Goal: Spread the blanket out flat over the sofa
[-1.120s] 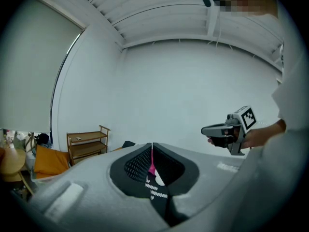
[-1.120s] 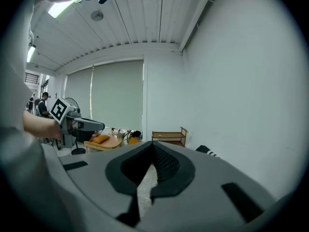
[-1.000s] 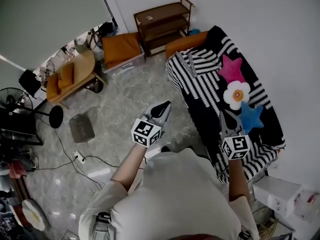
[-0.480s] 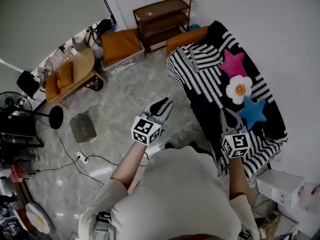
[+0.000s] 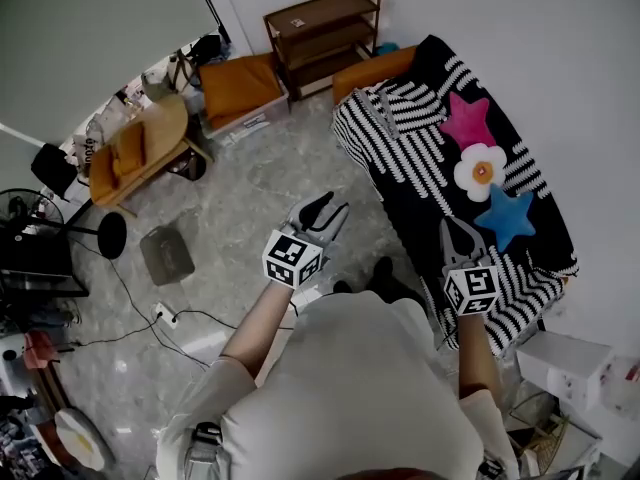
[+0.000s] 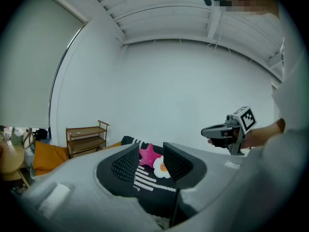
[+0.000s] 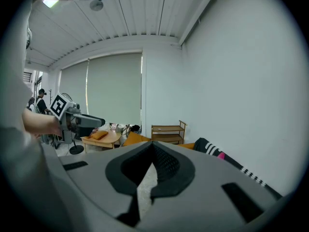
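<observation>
Left gripper (image 5: 328, 208) hovered over floor (image 5: 250, 198); jaws apart, just been opening, nothing between them. Right gripper (image 5: 458, 230) closed, empty, by near end of blanket (image 5: 420, 183). Striped blanket lay along sofa (image 5: 372, 69), bunched at far end. Blue star (image 5: 505, 217), flower (image 5: 478, 171) and pink star (image 5: 467, 123) cushions sat on it. Wooden shelf (image 5: 322, 36) stood beyond.

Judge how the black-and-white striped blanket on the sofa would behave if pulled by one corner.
Likely floppy: the black-and-white striped blanket hangs over the sofa's front edge and bunches in folds at the far end. Pulling it would probably shift or topple the pink star cushion, white flower cushion and blue star cushion lying on it.
</observation>
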`<act>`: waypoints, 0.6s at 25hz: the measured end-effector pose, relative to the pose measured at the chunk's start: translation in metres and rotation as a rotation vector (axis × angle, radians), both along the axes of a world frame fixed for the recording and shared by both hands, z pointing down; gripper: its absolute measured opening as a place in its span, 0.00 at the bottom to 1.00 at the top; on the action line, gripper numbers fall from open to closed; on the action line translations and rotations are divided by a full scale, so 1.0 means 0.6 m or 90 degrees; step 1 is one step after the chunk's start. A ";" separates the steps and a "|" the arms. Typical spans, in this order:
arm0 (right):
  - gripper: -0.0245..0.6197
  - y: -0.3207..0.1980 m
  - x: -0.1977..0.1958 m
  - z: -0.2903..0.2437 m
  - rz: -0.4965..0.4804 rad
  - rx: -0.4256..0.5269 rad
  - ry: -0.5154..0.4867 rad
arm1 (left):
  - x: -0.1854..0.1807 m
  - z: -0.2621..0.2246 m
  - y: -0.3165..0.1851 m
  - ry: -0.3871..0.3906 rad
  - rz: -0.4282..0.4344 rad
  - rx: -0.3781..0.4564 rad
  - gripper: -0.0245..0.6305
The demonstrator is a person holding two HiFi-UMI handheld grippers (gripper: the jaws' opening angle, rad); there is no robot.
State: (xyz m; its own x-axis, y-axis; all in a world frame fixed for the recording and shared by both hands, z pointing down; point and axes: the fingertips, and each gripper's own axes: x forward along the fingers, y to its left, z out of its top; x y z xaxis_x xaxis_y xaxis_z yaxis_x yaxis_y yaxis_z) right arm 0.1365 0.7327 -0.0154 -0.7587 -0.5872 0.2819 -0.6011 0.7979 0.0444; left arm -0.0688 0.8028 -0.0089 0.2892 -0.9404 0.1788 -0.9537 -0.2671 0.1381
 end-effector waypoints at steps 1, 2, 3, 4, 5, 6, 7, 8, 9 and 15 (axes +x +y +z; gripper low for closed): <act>0.04 -0.002 -0.001 0.000 0.000 0.000 0.000 | -0.001 0.001 -0.002 0.001 0.000 -0.001 0.27; 0.04 -0.006 -0.003 0.000 0.000 0.000 -0.001 | -0.002 0.003 -0.005 0.002 0.000 -0.002 0.27; 0.04 -0.011 -0.005 0.000 -0.001 0.000 -0.002 | -0.003 0.004 -0.009 0.002 0.001 -0.003 0.27; 0.04 -0.016 -0.007 0.001 -0.002 -0.001 -0.003 | -0.004 0.005 -0.014 0.001 0.001 -0.005 0.27; 0.04 -0.023 -0.010 0.002 -0.003 -0.001 -0.004 | -0.006 0.006 -0.019 -0.001 0.001 -0.006 0.27; 0.04 -0.030 -0.014 0.003 -0.005 -0.002 -0.005 | -0.008 0.006 -0.026 -0.001 0.000 -0.006 0.27; 0.04 -0.039 -0.017 0.005 -0.007 -0.003 -0.006 | -0.010 0.007 -0.034 -0.002 -0.001 -0.006 0.27; 0.04 -0.048 -0.019 0.008 -0.009 -0.004 -0.006 | -0.012 0.009 -0.042 -0.003 -0.002 -0.007 0.27; 0.04 -0.058 -0.022 0.011 -0.010 -0.005 -0.006 | -0.014 0.012 -0.051 -0.004 -0.004 -0.008 0.27; 0.04 -0.138 -0.049 0.013 -0.019 -0.012 -0.008 | -0.035 0.019 -0.114 -0.002 -0.015 -0.020 0.27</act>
State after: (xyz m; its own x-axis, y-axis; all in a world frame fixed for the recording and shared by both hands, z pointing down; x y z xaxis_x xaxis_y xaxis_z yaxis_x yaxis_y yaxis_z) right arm 0.1073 0.6500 -0.0074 -0.7794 -0.5590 0.2831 -0.5772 0.8163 0.0225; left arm -0.0897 0.7346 0.0026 0.2656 -0.9412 0.2089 -0.9604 -0.2394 0.1424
